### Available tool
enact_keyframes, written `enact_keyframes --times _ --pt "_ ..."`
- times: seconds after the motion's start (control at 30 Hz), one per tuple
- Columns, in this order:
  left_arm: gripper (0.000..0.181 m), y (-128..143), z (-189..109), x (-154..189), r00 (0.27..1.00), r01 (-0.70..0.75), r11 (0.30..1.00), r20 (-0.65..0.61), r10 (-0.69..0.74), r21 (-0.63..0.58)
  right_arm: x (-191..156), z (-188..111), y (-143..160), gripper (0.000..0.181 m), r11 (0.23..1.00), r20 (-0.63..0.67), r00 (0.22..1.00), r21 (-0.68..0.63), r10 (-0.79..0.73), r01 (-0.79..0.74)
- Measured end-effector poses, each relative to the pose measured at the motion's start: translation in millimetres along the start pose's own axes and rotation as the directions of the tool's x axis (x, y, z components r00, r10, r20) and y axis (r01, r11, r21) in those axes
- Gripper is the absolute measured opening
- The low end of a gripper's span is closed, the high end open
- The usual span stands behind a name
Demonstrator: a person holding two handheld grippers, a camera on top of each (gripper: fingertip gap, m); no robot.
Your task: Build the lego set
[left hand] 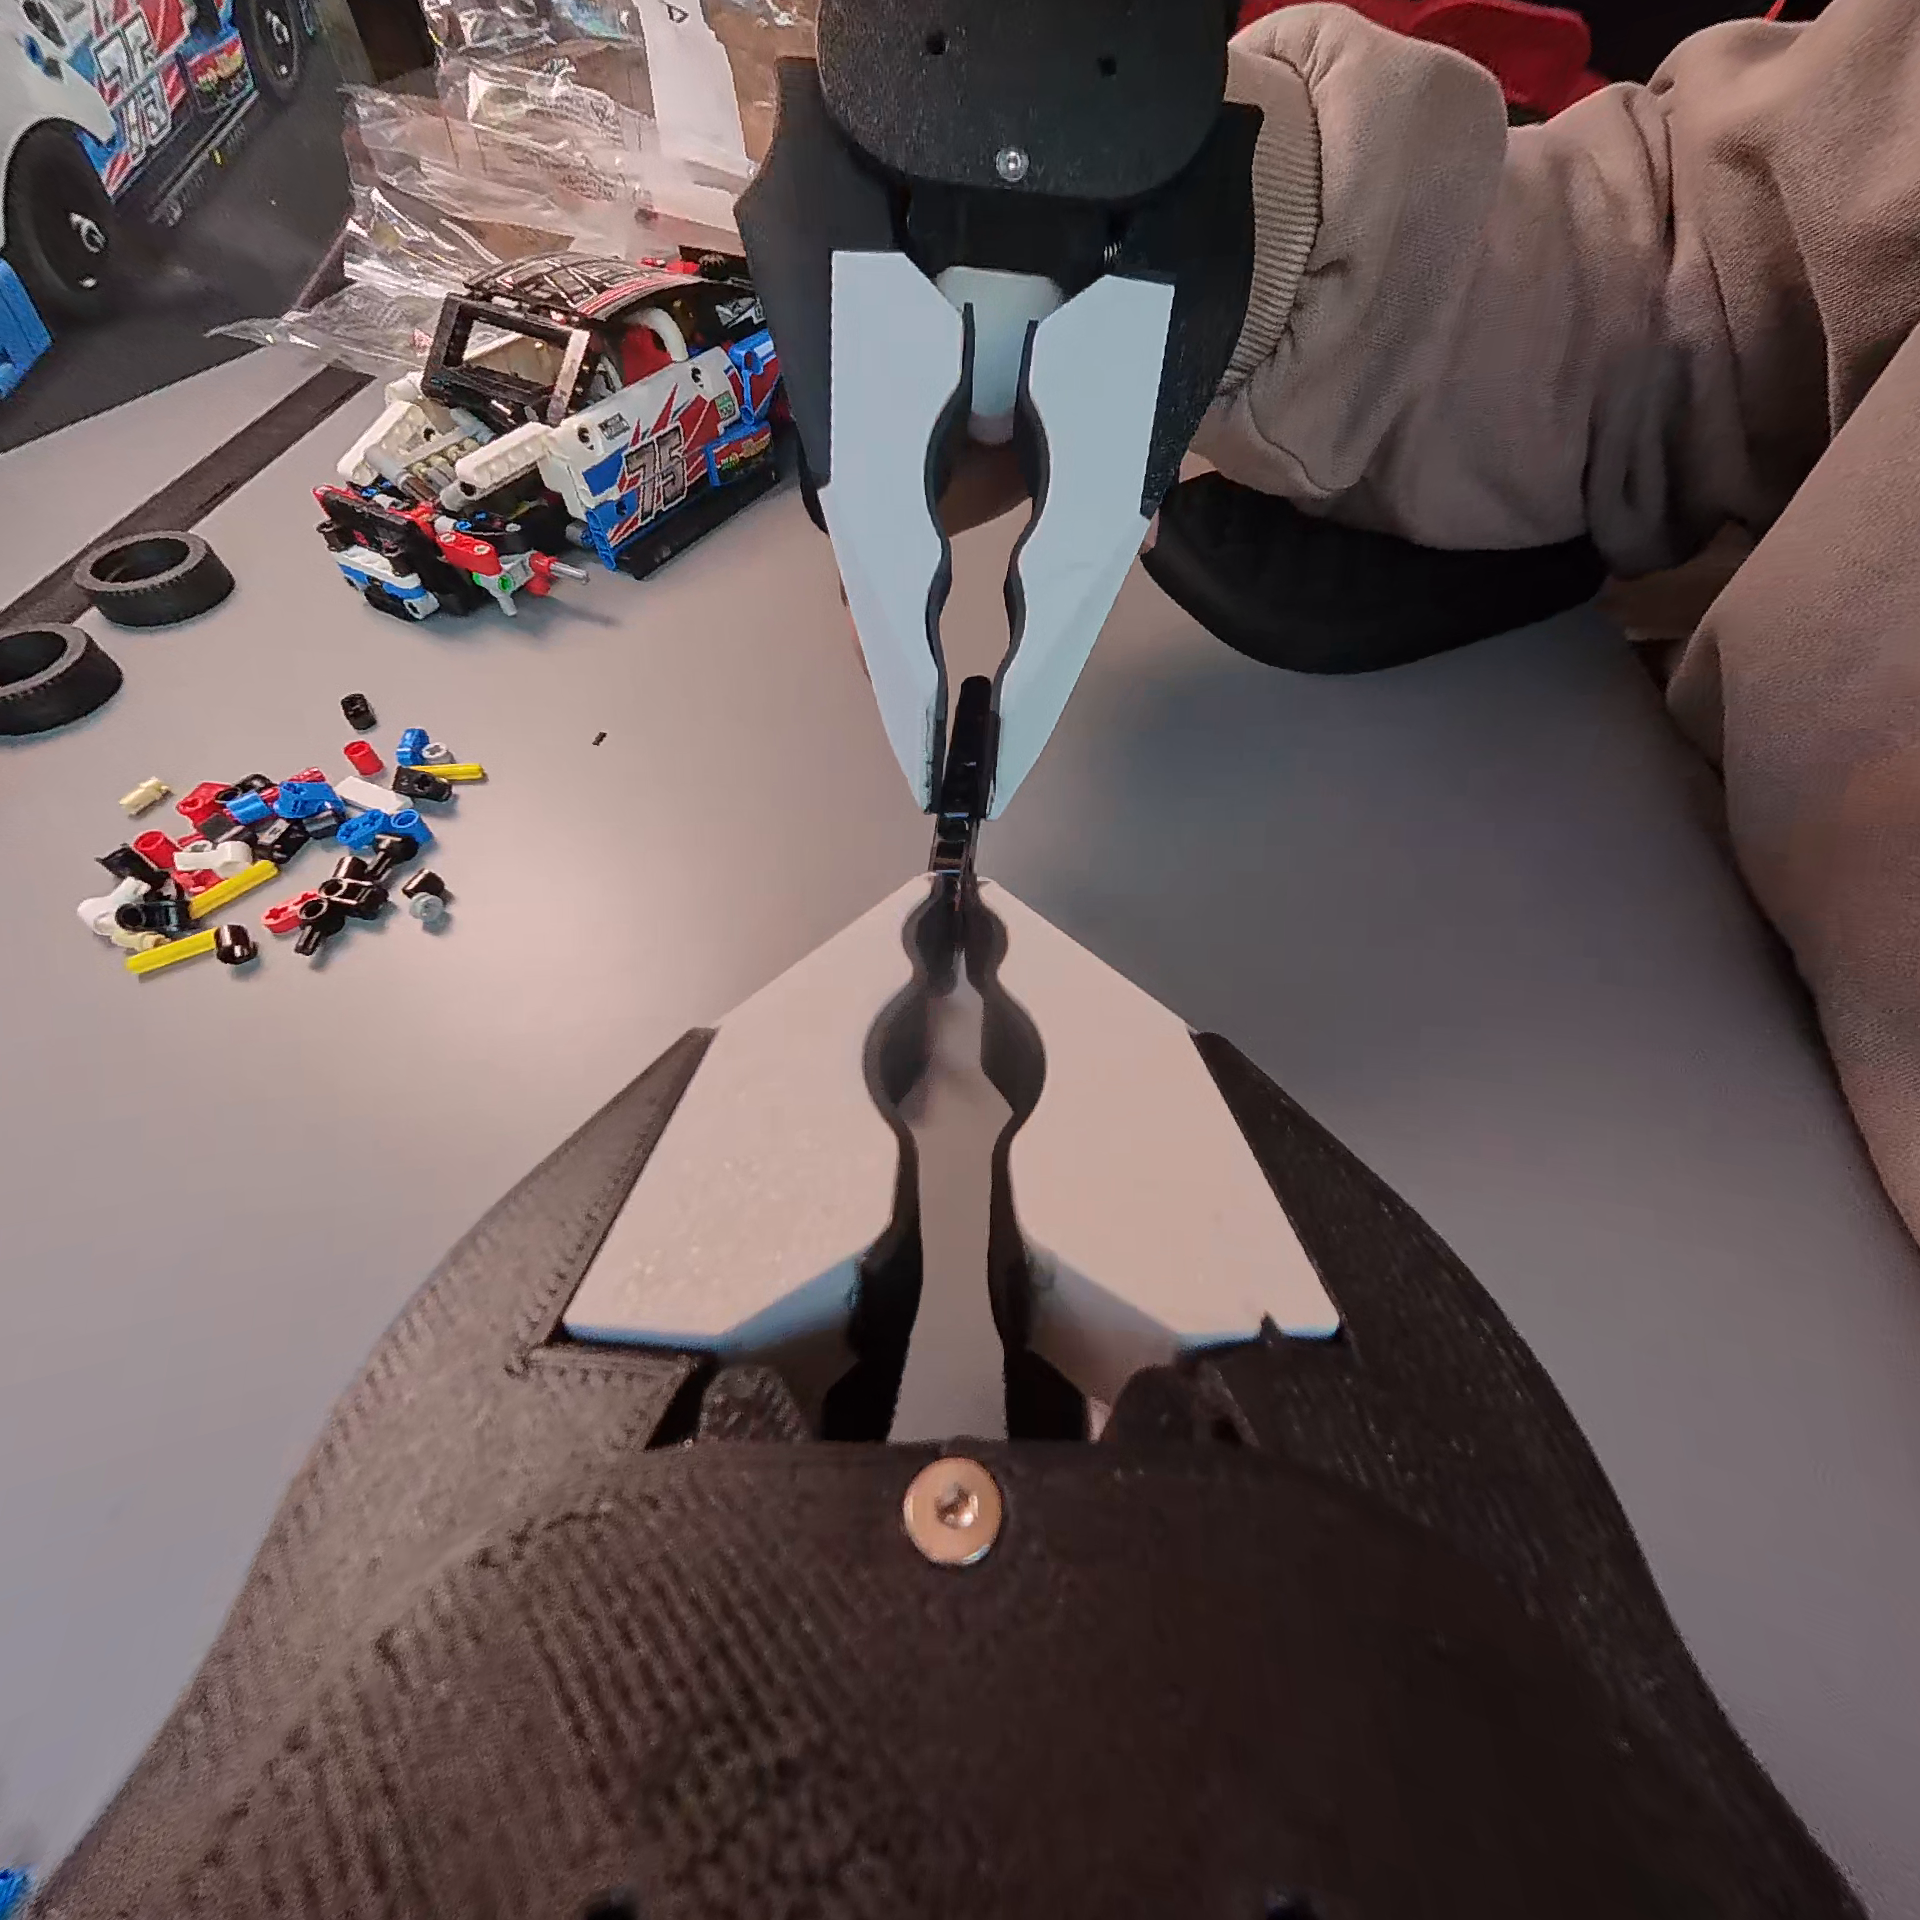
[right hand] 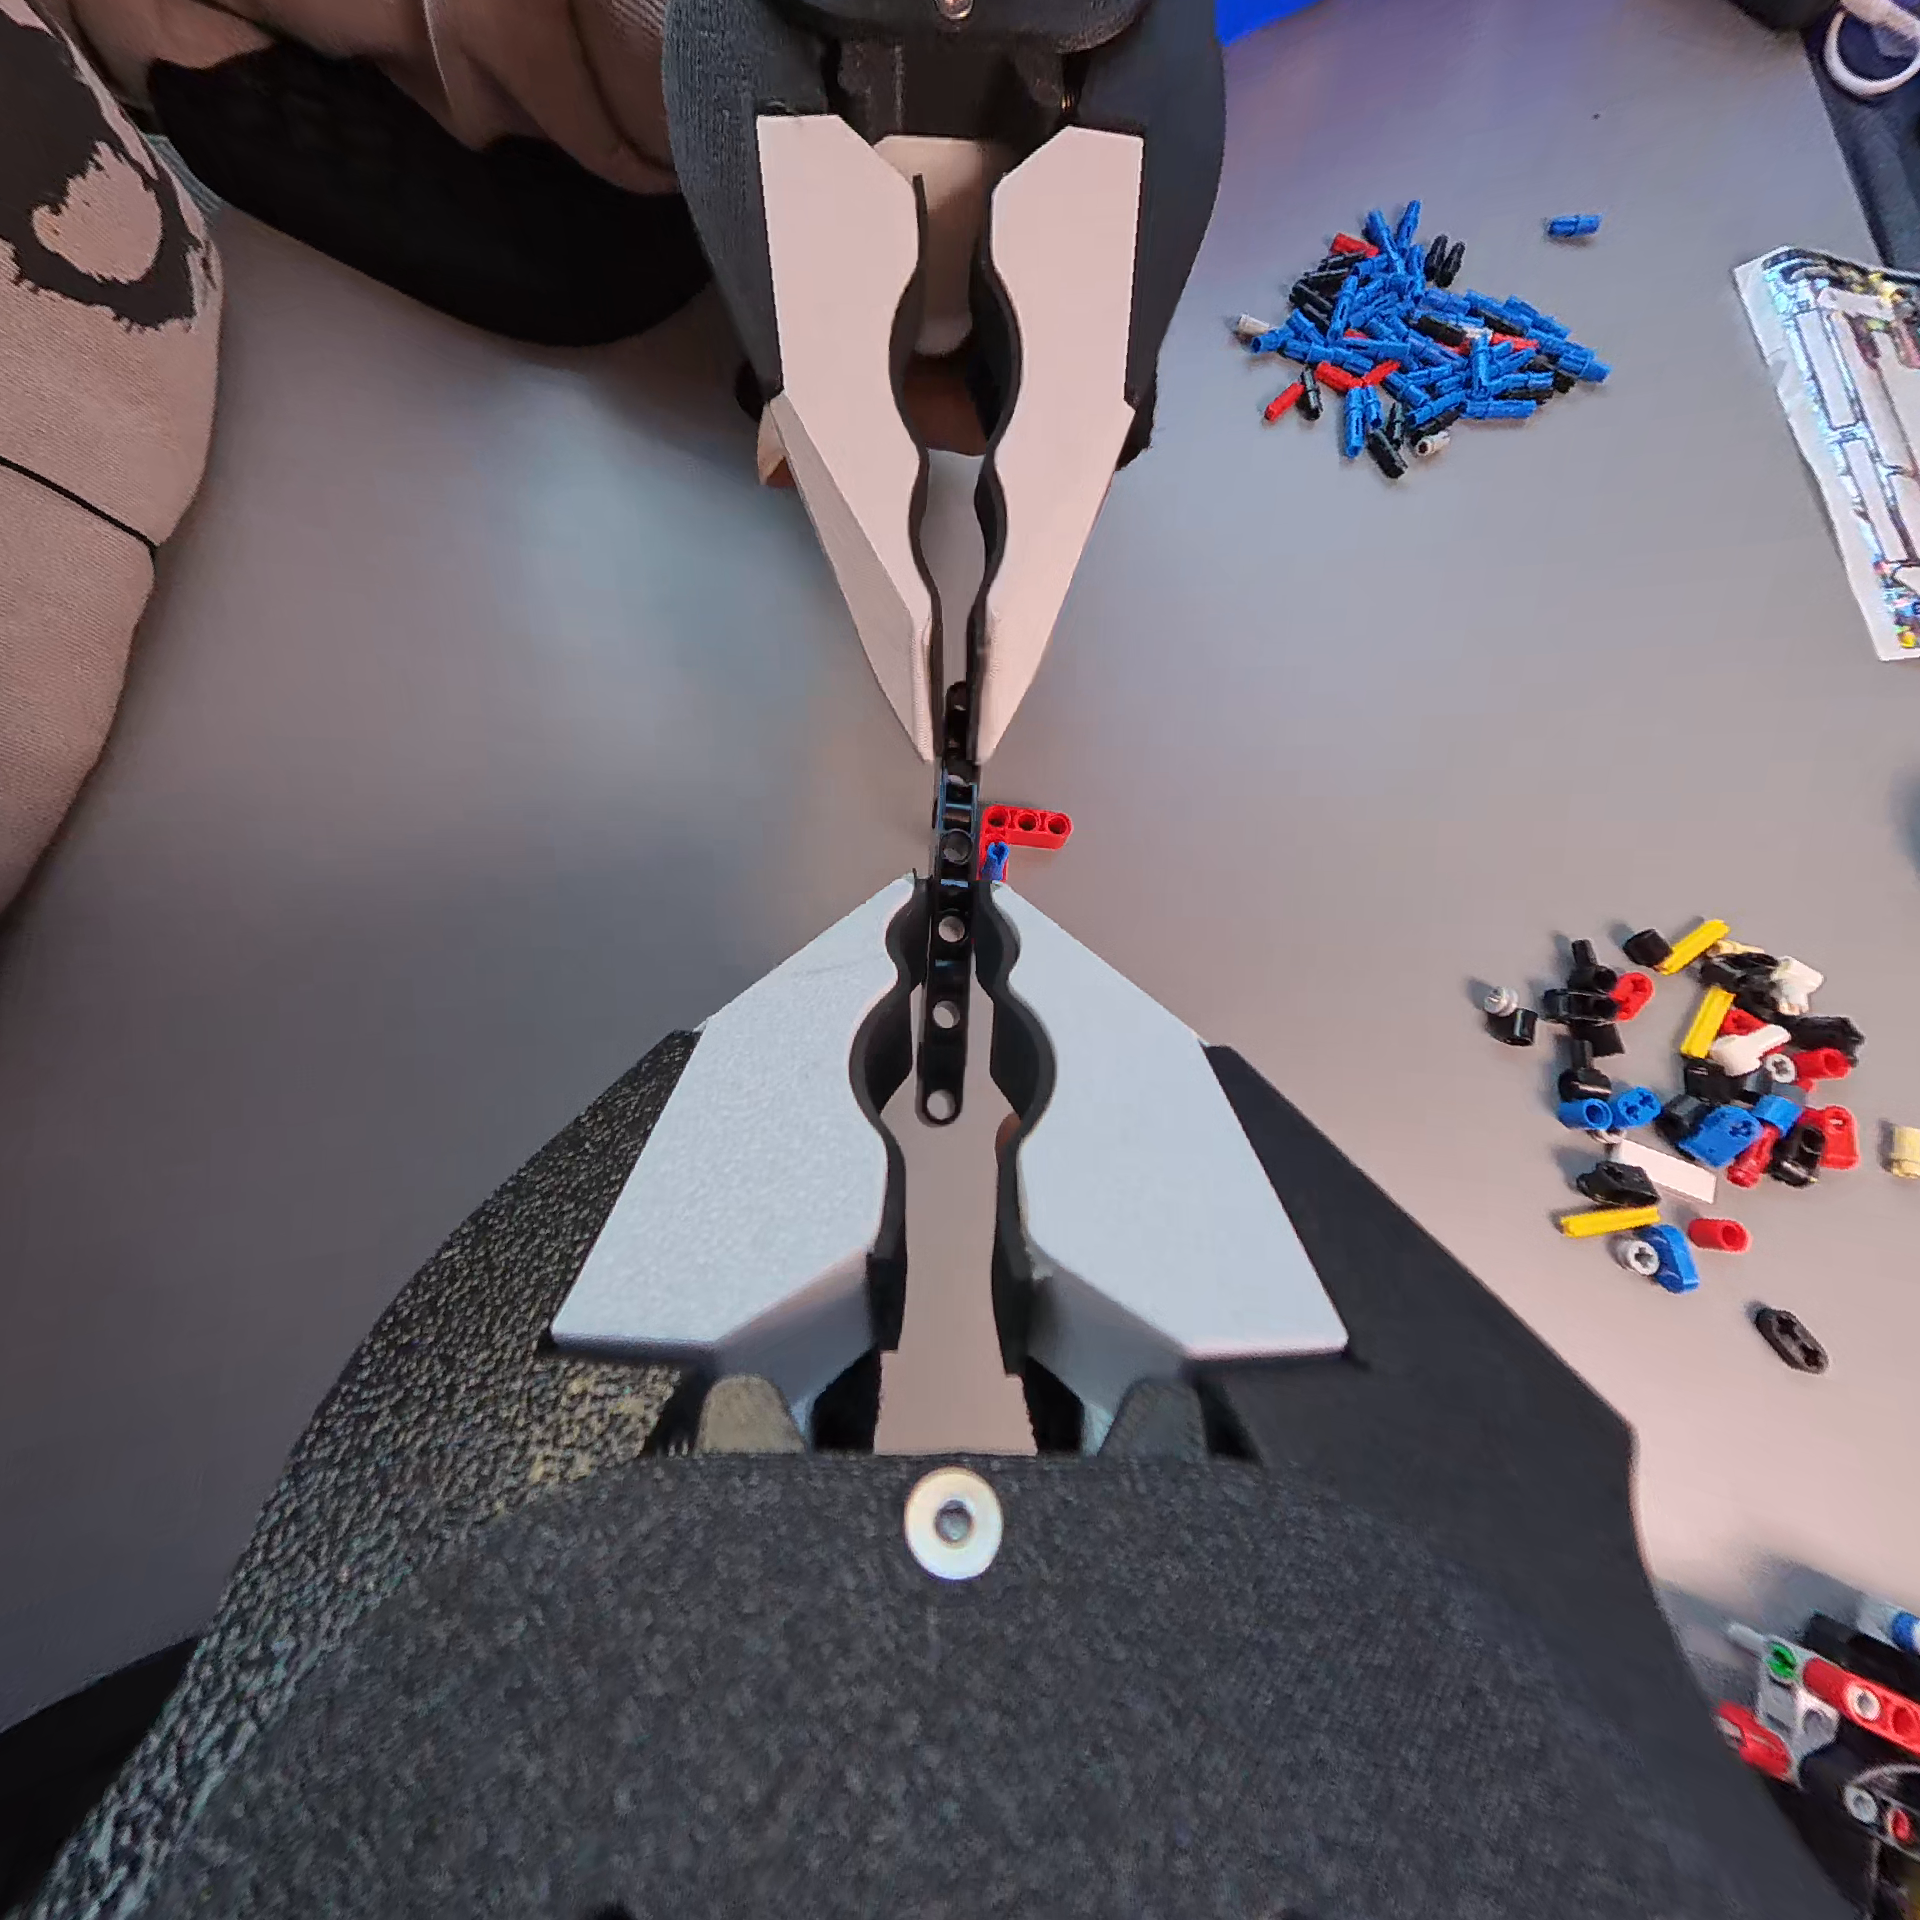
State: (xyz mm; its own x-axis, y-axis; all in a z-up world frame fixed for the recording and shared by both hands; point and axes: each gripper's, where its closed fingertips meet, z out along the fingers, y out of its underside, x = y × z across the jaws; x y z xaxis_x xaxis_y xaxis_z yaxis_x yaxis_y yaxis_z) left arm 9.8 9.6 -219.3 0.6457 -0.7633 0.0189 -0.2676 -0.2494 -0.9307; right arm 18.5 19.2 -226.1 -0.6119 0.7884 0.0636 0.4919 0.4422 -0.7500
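Grey table [left hand: 1299, 935], loose parts pile [left hand: 281, 842] and half-built car [left hand: 561, 457] off to one side. Left gripper [left hand: 951, 883] and right gripper [right hand: 951, 894] meet tip to tip, both clamped on one black beam [right hand: 948, 977], held in the air betw. them. A red L-piece [right hand: 1023, 824] and blue pin [right hand: 995, 858] sit on the beam's side. Step looks like sub-assy work/handover. Next prob.: one side lets go, or seats the piece, w/ steady alignment.

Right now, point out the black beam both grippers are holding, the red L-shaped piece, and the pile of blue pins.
black beam [right hand: 943, 1013], right wrist view: holed middle, between the fingers.
red L-shaped piece [right hand: 1027, 824], right wrist view: its long arm.
pile of blue pins [right hand: 1423, 338], right wrist view: centre of the heap.
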Motion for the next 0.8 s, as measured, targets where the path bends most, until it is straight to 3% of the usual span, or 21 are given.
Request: enact_keyframes --times 0.2,0.27,0.33,0.4,0.47,0.8 --pt "0.002 -5 -3 0 1.0 0.011 0.999 0.0 -0.011 0.05 2 -4 -6 0.006 0.996 -0.001 1.0 0.085 0.029 -0.029" --pt "0.024 -6 -6 0 1.0 0.02 0.998 -0.005 -0.019 0.063 4 -5 -2 0.006 0.996 -0.014 0.999 0.083 0.031 -0.03" --pt "0.033 -4 -6 0 1.0 0.028 0.998 -0.015 -0.027 0.053 3 -6 -2 0.006 0.995 -0.011 0.999 0.099 0.035 -0.033" --pt "0.028 1 -2 1 1.0 0.015 1.0 -0.01 -0.015 0.027 1 -7 -4 0.006 0.992 0.0 0.999 0.122 0.039 -0.039" --pt "0.007 4 3 -1 1.0 0.0 1.0 0.006 0.0 0.008 1 -6 -3 0.006 0.992 -0.001 0.999 0.123 0.037 -0.036" --pt "0.006 11 10 -4 1.0 0.017 0.999 -0.01 -0.017 -0.027 4 5 7 0.006 0.993 -0.033 0.999 0.109 0.038 -0.034"
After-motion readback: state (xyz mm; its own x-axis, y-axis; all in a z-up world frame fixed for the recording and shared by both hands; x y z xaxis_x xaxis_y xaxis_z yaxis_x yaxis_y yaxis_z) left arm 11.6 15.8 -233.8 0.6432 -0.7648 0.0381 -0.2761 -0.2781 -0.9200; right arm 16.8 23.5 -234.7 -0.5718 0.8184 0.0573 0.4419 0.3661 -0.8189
